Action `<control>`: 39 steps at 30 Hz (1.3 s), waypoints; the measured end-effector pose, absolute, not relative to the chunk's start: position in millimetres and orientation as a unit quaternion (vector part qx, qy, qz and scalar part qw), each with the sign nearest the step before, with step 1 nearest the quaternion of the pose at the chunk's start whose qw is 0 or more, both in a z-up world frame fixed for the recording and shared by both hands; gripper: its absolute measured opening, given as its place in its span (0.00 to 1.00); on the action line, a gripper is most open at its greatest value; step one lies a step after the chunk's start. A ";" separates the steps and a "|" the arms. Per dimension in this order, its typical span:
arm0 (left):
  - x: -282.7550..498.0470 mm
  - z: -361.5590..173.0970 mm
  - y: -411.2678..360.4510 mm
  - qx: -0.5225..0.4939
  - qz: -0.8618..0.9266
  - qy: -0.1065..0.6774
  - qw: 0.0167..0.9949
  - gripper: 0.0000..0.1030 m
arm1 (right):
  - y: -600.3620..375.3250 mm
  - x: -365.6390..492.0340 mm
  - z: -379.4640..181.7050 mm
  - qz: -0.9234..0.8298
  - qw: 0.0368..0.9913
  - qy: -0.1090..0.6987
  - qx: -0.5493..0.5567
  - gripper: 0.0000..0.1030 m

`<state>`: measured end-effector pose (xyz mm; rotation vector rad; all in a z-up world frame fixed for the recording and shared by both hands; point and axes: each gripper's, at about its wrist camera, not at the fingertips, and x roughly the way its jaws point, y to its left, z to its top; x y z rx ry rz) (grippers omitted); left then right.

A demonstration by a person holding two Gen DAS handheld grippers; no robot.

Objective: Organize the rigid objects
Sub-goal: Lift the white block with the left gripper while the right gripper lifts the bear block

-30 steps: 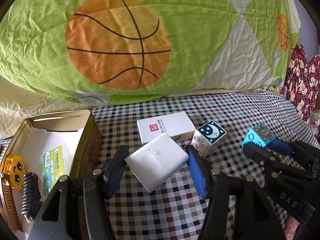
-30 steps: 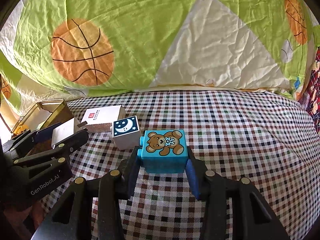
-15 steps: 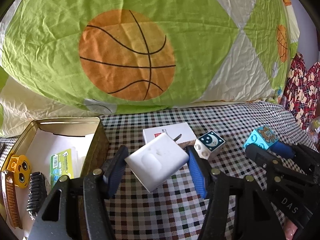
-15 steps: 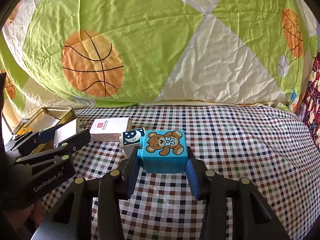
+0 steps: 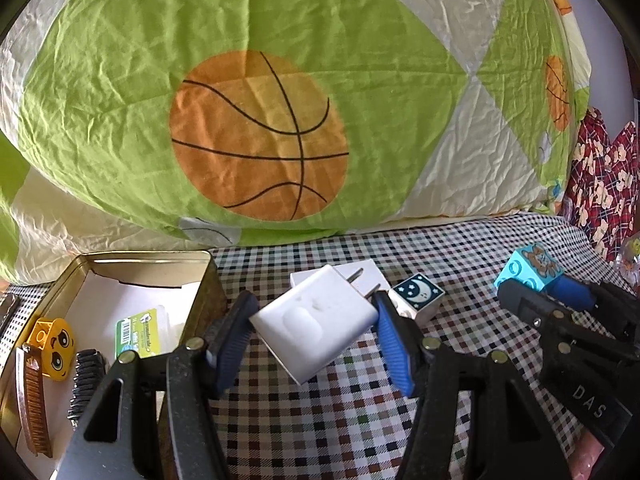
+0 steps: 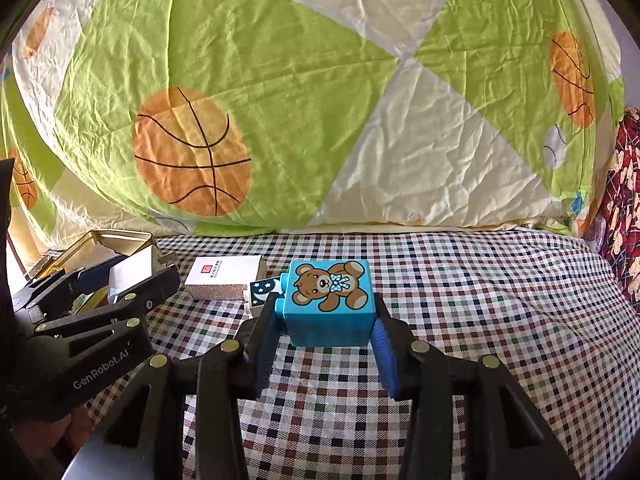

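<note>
My left gripper (image 5: 314, 320) is shut on a white plug adapter (image 5: 316, 320), held tilted above the checked cloth with its two prongs pointing away. Just left of it stands an open gold tin (image 5: 160, 258). My right gripper (image 6: 326, 312) is shut on a blue toy block with a bear picture (image 6: 330, 300), lifted off the cloth; the same bear block (image 5: 528, 270) shows at the right of the left wrist view. A white block with a moon picture (image 5: 418, 296) and a flat white box (image 6: 224, 278) lie on the cloth between the grippers.
In the tin lie a yellow face block (image 5: 54, 346), a brown comb (image 5: 34, 400), a black ridged piece (image 5: 86, 380) and a green-labelled packet (image 5: 138, 338). A big green quilt with basketballs (image 5: 260, 136) rises behind. Red patterned fabric (image 6: 620, 216) lies at the right.
Both grippers have tipped upward with their loads, so the quilt fills more of each view and the cloth sits lower. The moon block and white box stayed put.
</note>
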<state>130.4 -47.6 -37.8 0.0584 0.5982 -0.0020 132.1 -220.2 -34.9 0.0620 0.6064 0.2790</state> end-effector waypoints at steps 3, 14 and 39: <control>128.0 -37.2 -47.6 0.031 0.000 0.288 0.957 0.58 | -221.3 129.2 -33.4 0.137 0.947 0.289 0.031 0.44; 116.3 -30.3 -46.4 0.035 0.002 0.258 0.965 0.58 | -225.9 120.7 -29.5 0.136 0.955 0.262 0.040 0.44; 92.8 -18.6 -37.6 0.025 0.015 0.213 0.977 0.58 | -229.2 102.4 -20.7 0.128 0.969 0.208 0.040 0.44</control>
